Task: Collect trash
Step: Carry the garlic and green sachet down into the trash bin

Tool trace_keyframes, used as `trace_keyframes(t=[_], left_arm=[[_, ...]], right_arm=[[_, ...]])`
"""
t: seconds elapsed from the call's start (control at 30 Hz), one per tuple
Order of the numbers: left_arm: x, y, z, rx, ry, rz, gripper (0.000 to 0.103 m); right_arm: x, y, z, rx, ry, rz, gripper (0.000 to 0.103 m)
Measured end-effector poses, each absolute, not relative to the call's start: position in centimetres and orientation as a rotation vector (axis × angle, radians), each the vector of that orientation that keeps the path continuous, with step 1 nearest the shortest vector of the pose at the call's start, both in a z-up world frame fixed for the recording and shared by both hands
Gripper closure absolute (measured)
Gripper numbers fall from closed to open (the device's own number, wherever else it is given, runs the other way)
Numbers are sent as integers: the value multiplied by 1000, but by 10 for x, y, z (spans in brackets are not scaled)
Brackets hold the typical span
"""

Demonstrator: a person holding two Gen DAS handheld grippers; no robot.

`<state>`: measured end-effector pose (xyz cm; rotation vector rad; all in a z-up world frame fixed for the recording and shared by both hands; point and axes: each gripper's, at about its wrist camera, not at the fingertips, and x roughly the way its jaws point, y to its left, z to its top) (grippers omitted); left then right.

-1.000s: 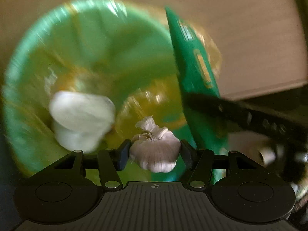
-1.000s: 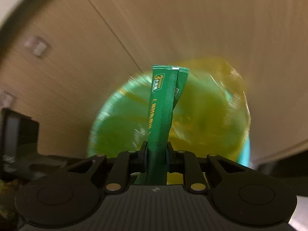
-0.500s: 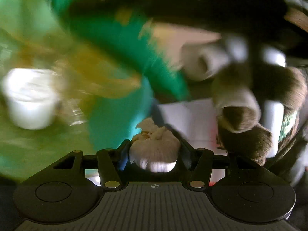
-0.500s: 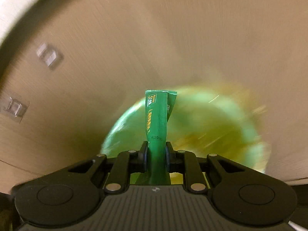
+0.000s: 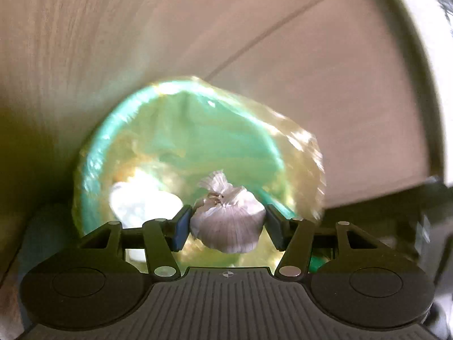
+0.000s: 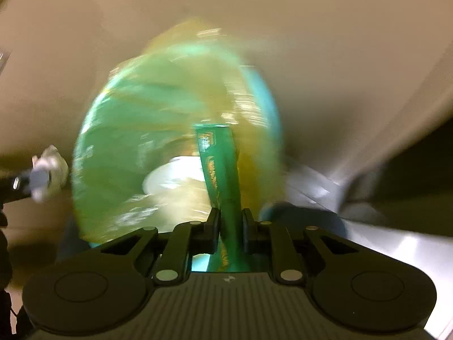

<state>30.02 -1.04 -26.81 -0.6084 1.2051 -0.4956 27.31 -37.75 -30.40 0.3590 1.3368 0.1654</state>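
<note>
The left gripper [image 5: 226, 223] was clamped on a white papery garlic bulb [image 5: 228, 222], its two blue-faced pads pressing the bulb's sides and the twisted stem tip pointing away from the camera. The bulb hung over the near rim of a round teal-green plastic bin [image 5: 102, 153] lined with a translucent yellowish bag [image 5: 308, 153], whose crinkled edge spilled over the rim on the right. Inside the bin lay a blurred white cup-like object [image 5: 144, 201], to the left of the bulb.

The right gripper [image 6: 229, 223] was closed tight on a long narrow green foil sachet [image 6: 219, 167], which stood upright between the pads, its printed top reaching out over the bin's mouth.

Pale wood-grain flooring [image 5: 325, 85] lay open beyond the bin. A dark edge [image 5: 376, 198] bordered it at the right.
</note>
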Motion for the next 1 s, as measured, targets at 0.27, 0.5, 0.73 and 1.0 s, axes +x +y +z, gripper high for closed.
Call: trace_keyframes(t=[0.27,0.5,0.73,1.0], left_arm=[[292,-79,-303,-519,1391,-625,42],[239,-108,-302,-522,1531,-821,42],[246,-94,-284,-523,1493,-814,42],[318,-39,-276,-561,1345,-546,42]], right_arm=[[252,-377,-242,334,1151,230,88],[311,-319,-203,276,1010,432,88],[350,-258,-310,196,1289,455,88],[278,-348,-322,379,1326,302,88]])
